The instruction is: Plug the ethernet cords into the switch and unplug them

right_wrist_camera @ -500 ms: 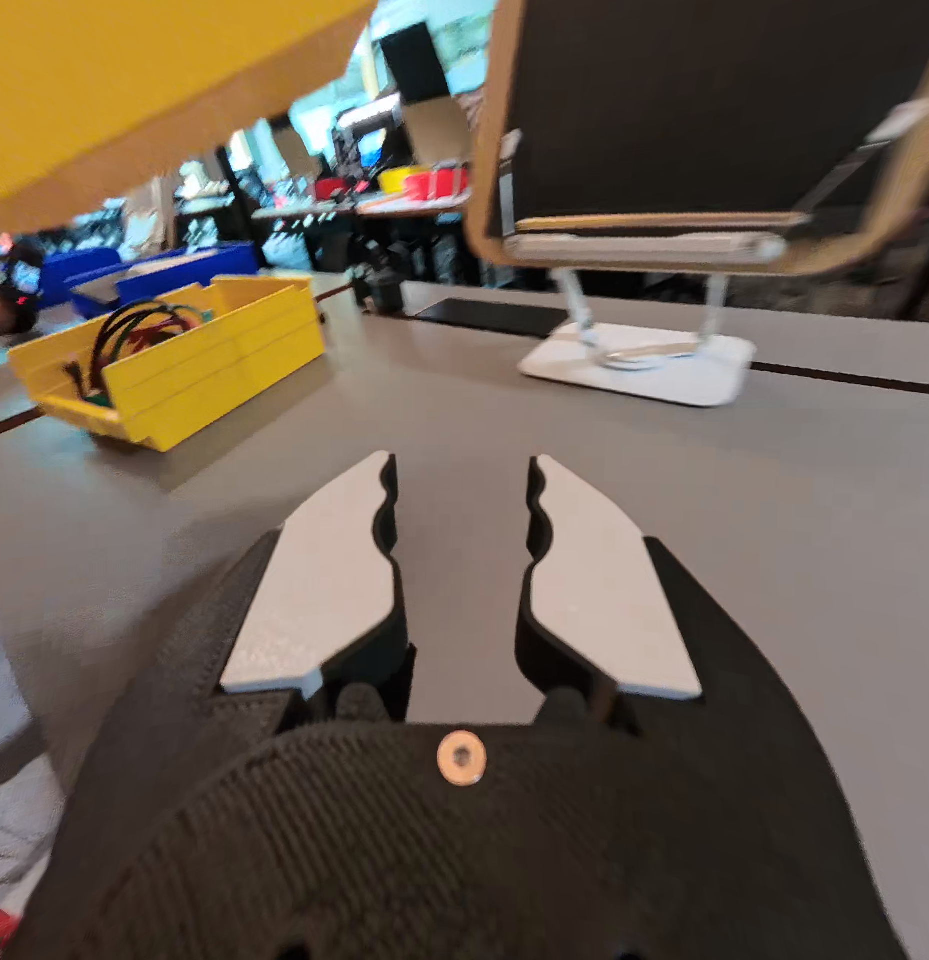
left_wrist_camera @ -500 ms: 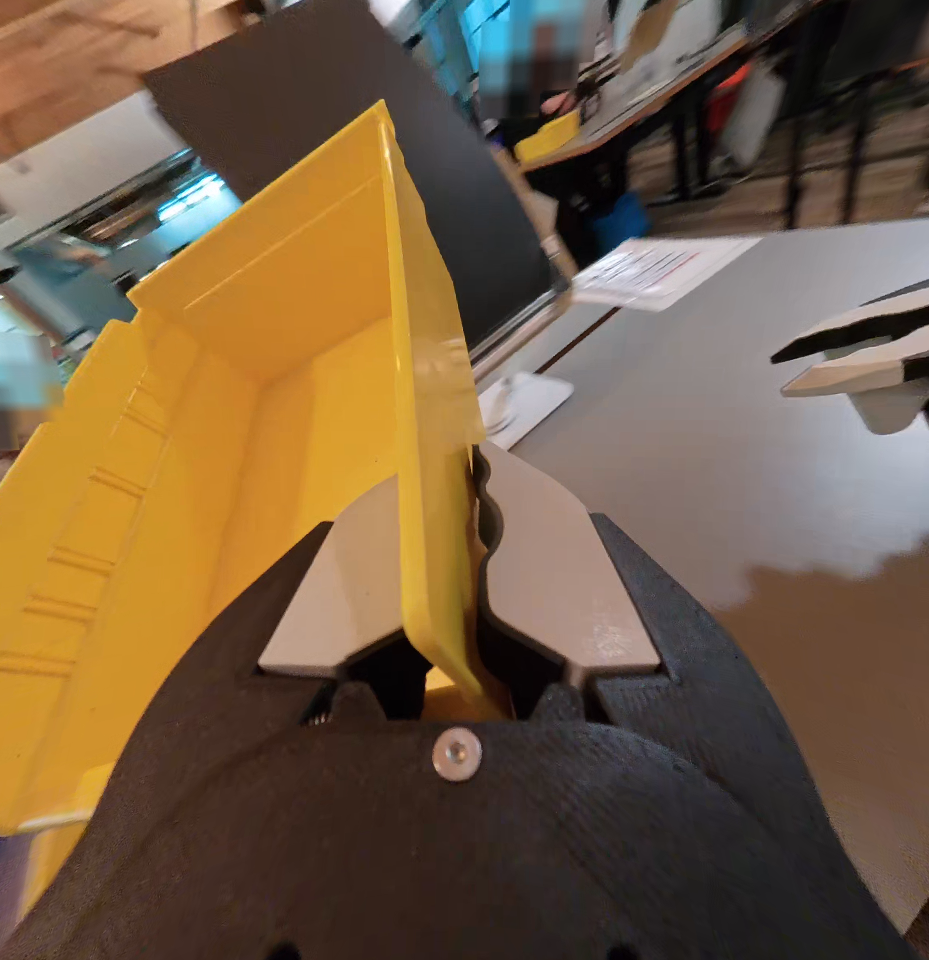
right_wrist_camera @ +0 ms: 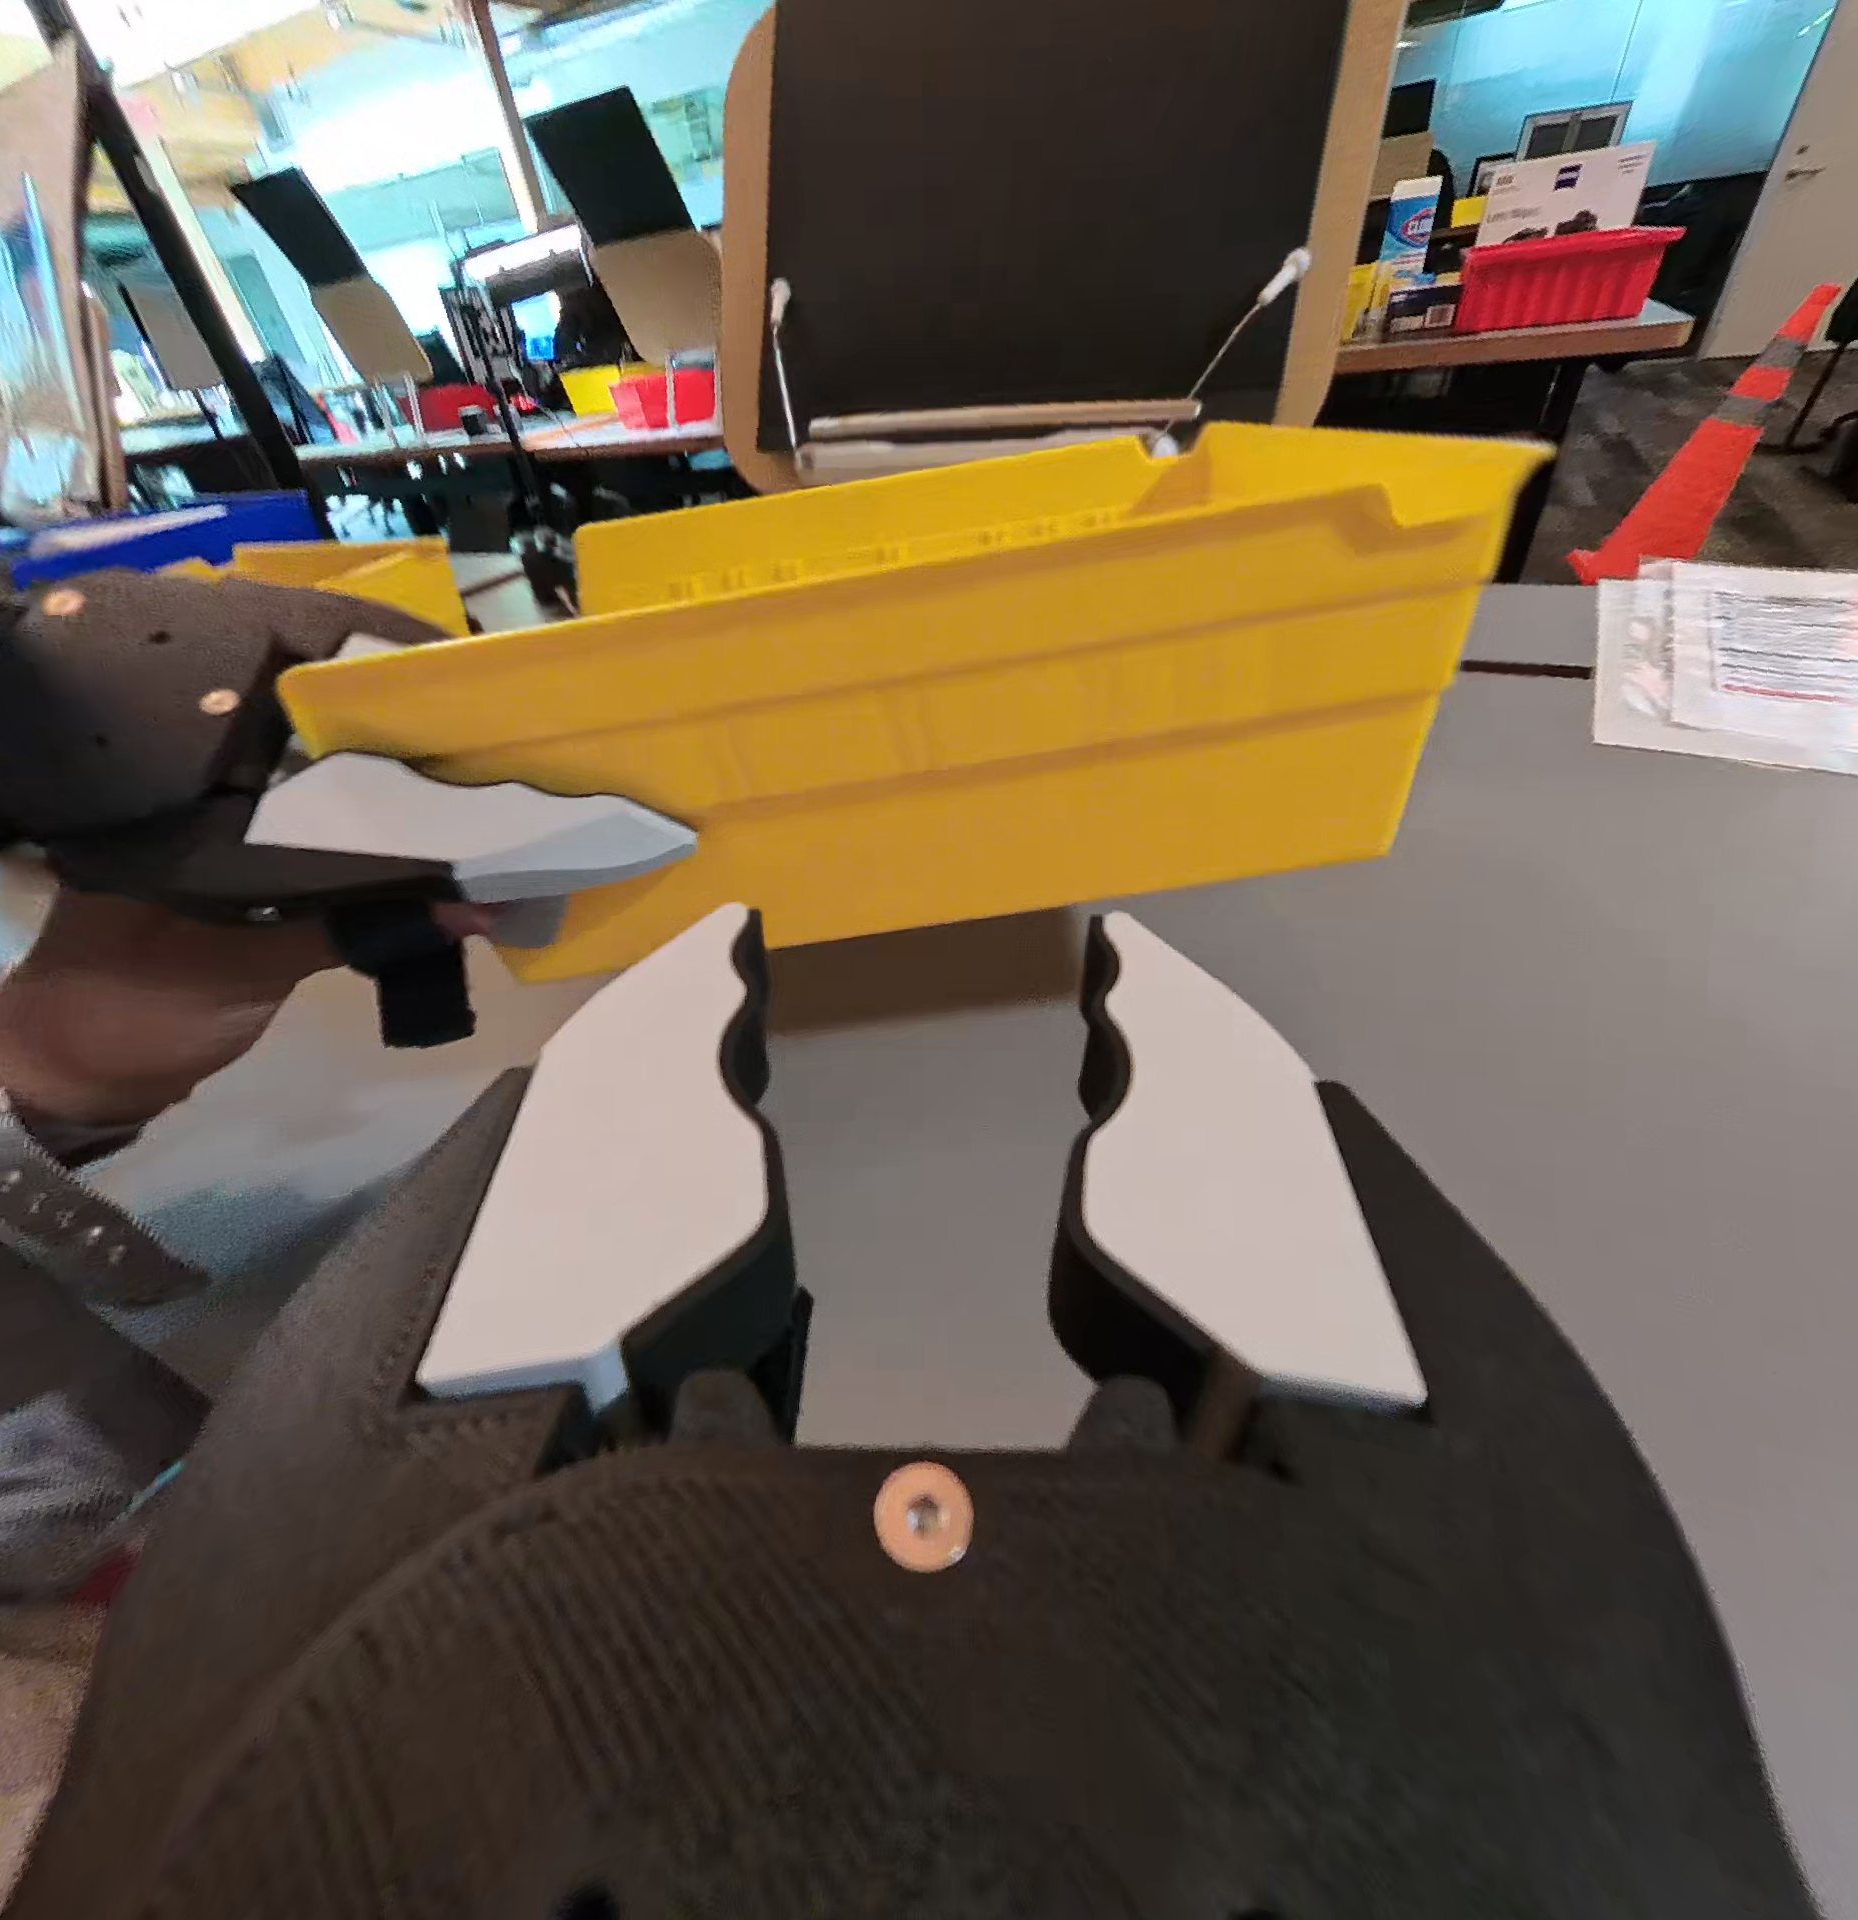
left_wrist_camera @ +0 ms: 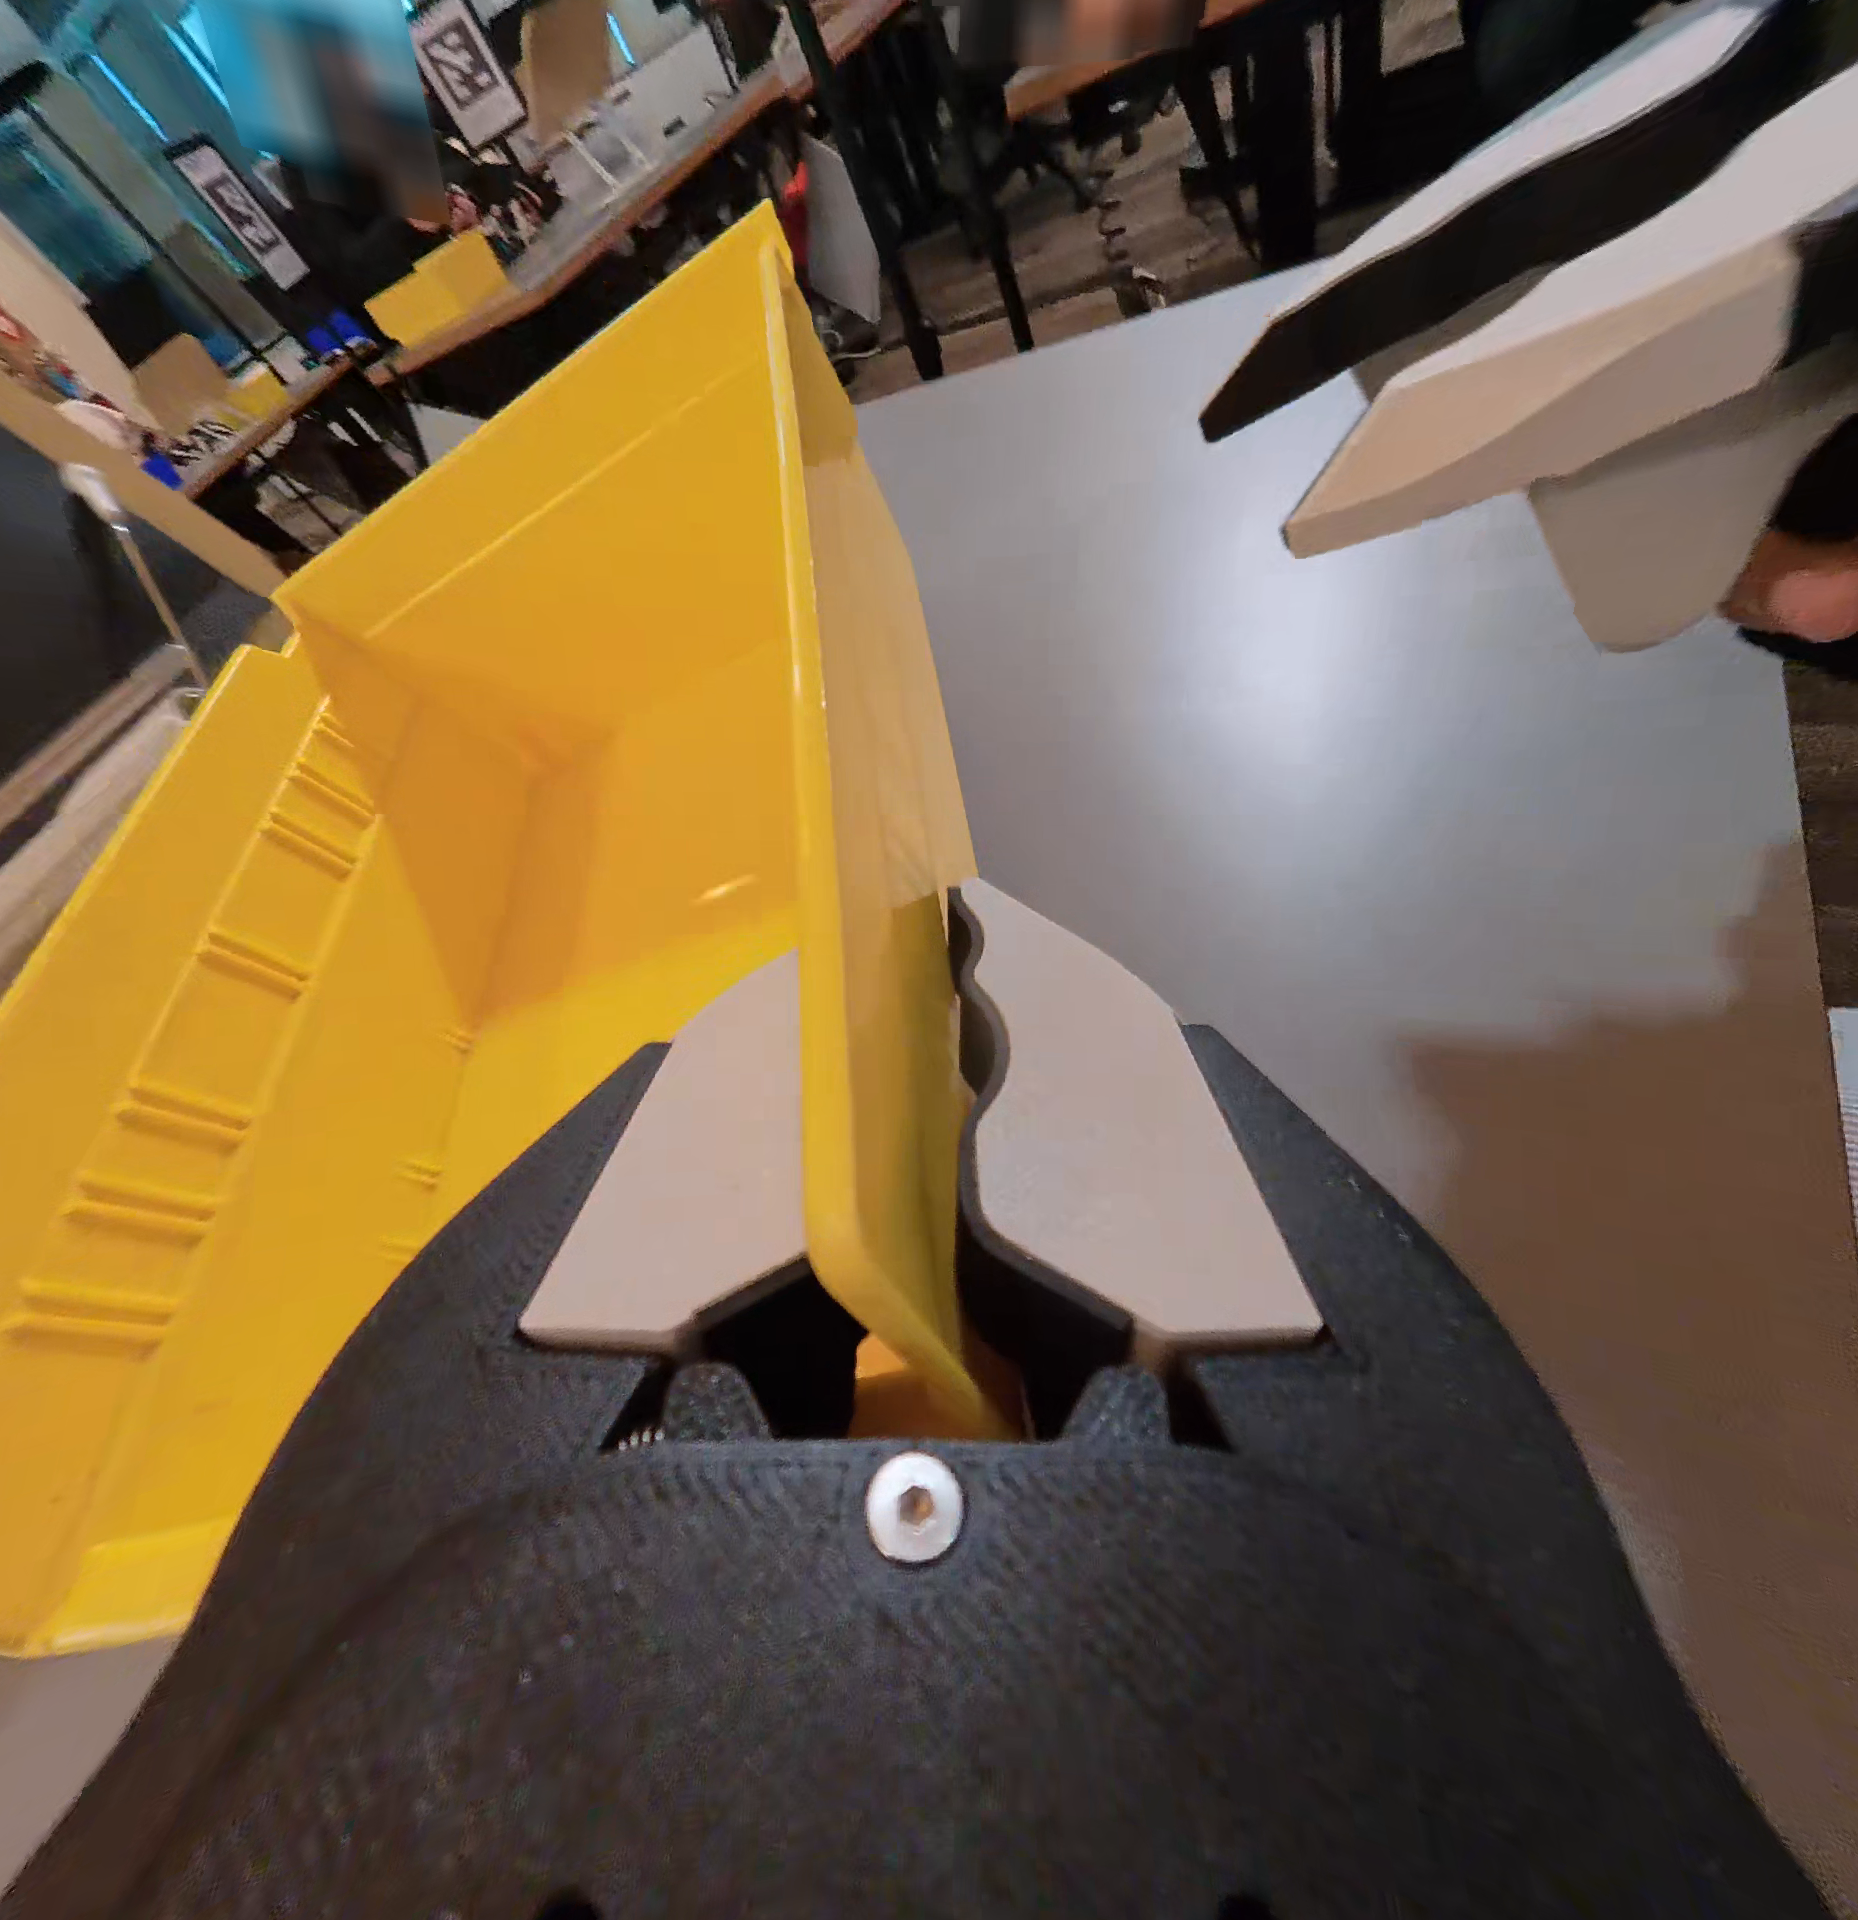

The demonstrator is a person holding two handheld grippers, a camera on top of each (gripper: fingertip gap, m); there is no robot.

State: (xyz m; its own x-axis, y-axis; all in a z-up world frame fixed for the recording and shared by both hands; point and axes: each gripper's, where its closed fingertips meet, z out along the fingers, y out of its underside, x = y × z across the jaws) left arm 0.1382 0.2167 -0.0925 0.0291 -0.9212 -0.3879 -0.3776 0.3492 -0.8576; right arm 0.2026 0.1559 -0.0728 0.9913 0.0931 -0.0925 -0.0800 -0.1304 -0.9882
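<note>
Table: grey top [right_wrist_camera: 1527,1039], bare in front of us; no switch and no ethernet cords show on it in either view, so we cannot say where the task's own things lie.
Bin: one yellow bin [right_wrist_camera: 1008,748], empty inside as the left wrist view shows, held clear of the table with its shadow under it; half a second ago it was only a yellow edge at the top corner of the right wrist view, and now it hangs level straight ahead of the right gripper.
Meaning: we judge the bin is being carried or set down, a preparing step; plugging has not begun.
Left gripper: one left gripper [left_wrist_camera: 878,1091], clamped on the bin's side wall, one finger inside, one outside.
Right gripper: one right gripper [right_wrist_camera: 925,1091], fingers spread, nothing between them, just short of the bin's lower edge.
Stand: one dark board on a wire stand [right_wrist_camera: 1008,208] behind the bin.
Second bin: another yellow bin [right_wrist_camera: 364,582] farther off at left, so two nearby in all; its contents are hidden now.
Papers: a sheet in a clear sleeve [right_wrist_camera: 1756,665] at the table's right edge.
Cone: one orange cone [right_wrist_camera: 1714,457] on the floor beyond.
</note>
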